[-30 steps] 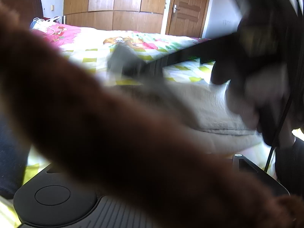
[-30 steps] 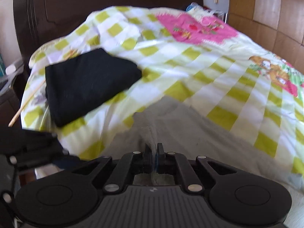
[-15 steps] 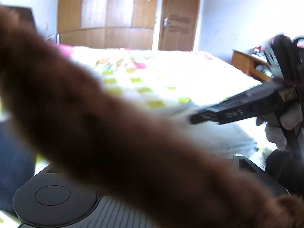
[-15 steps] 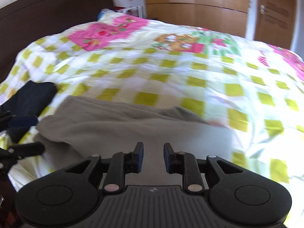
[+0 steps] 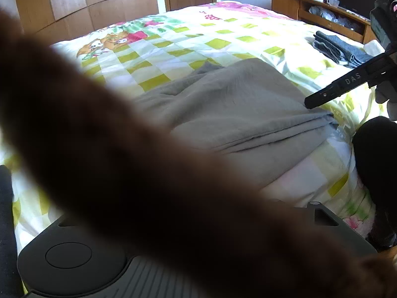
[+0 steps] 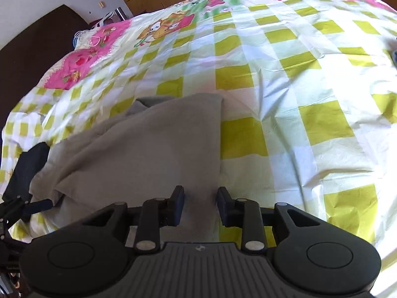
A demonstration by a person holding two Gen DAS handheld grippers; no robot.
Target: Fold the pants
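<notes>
Grey pants (image 6: 148, 149) lie folded on the checked bedspread (image 6: 285, 87), near the bed's front edge. My right gripper (image 6: 200, 204) is open and empty, its fingers just above the pants' near edge. It shows in the left wrist view (image 5: 312, 100) as a black bar over the pants' (image 5: 235, 109) right end. A blurred brown fuzzy sleeve (image 5: 124, 161) covers most of the left wrist view and hides my left gripper's fingers. In the right wrist view, the left gripper's black tip (image 6: 41, 203) sits at the pants' left edge.
A folded black garment (image 6: 27, 171) lies left of the pants. Folded dark grey clothes (image 5: 340, 47) lie at the bed's far right. A wooden shelf unit (image 5: 322, 12) stands behind them. A dark headboard (image 6: 29, 57), wardrobe and door line the walls.
My right gripper let go of the pants, opened wide and swung to the right. The pants now lie flat. The left wrist view swung right.
</notes>
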